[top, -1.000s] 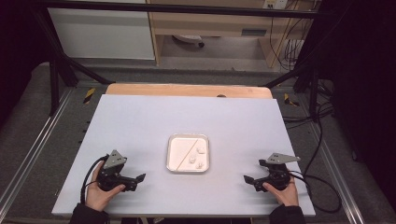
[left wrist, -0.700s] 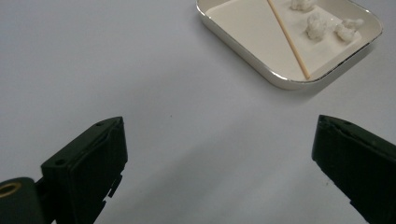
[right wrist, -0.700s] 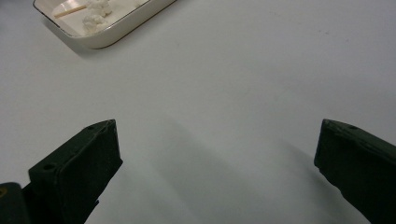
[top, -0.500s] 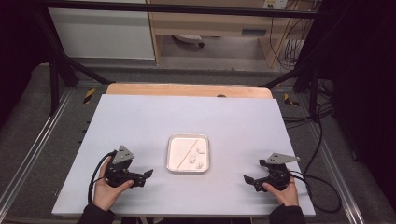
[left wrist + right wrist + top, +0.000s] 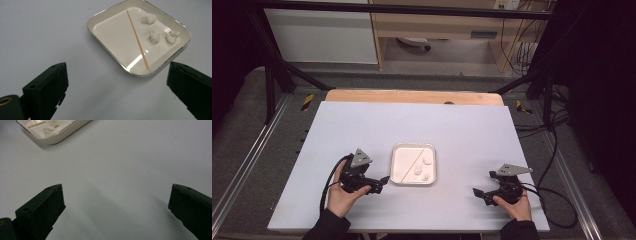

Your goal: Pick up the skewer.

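The table (image 5: 362,130) is a wide pale grey sheet, and near the middle of its near half sits the tray (image 5: 397,165), a small white square dish with rounded corners and a thin bright rim. Everything else is placed from that tray.

The left gripper (image 5: 379,182) lies just left of the tray, held in the person's left hand (image 5: 343,192), with its tips close to the tray's near left corner but not touching it. In the left gripper view its jaws stand wide apart with nothing between them, and the tray (image 5: 115,57) lies just ahead of them, its near corner falling in the gap. A black cable (image 5: 328,187) loops out from this gripper on the side away from the tray.

The right gripper (image 5: 478,193) rests well to the right of the tray and a little nearer the person, held in the right hand (image 5: 514,205). Its jaws are spread wide and empty too; in the right gripper view only bare table lies between them, and the tray (image 5: 60,138) shows far off at the upper left.

Inside the tray a thin wooden stick (image 5: 138,39) lies on a slant across the floor, from the far rim to the near rim. Beside it, on the tray's right half, sit three small white lumps (image 5: 154,35), close together but apart from the stick.
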A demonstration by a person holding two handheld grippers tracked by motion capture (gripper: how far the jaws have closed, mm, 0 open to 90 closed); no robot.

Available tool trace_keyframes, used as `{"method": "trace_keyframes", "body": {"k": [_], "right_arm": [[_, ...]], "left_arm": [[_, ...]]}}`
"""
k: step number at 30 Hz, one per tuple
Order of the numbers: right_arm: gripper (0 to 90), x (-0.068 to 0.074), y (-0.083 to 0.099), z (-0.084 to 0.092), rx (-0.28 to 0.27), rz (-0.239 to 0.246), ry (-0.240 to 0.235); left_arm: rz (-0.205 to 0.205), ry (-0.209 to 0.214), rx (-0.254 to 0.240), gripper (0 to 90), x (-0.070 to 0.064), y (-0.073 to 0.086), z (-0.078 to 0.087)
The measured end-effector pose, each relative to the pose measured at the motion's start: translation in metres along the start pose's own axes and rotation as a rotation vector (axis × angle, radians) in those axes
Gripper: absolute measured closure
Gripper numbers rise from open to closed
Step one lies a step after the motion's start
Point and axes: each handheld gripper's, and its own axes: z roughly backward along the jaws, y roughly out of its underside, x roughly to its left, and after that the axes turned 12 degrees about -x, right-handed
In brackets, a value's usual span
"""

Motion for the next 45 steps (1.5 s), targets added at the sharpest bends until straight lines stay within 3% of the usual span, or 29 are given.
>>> {"method": "trace_keyframes", "body": {"k": [15,22,34,39,40,45], "right_arm": [[0.9,0.0,0.0,0.0,0.0,0.004,-0.003],[0.9,0.0,0.0,-0.001,0.003,0.001,-0.005],[1.0,0.0,0.0,-0.001,0.005,0.005,-0.006],[1.0,0.0,0.0,-0.001,0.005,0.006,-0.006],[1.0,0.0,0.001,-0.001,0.006,0.006,-0.005],[1.0,0.0,0.0,-0.001,0.004,0.005,-0.006]], "left_arm": [[-0.028,0.032,0.053,6.6,-0.023,-0.018,-0.039],[-0.022,0.034,0.083,12.8,-0.031,-0.019,-0.058],[0.001,0.036,0.135,39.2,-0.037,-0.017,-0.08],[-0.015,0.027,0.143,48.7,-0.04,-0.015,-0.085],[-0.015,0.027,0.143,54.8,-0.041,-0.015,-0.086],[-0.011,0.029,0.147,62.8,-0.044,-0.015,-0.089]]}}
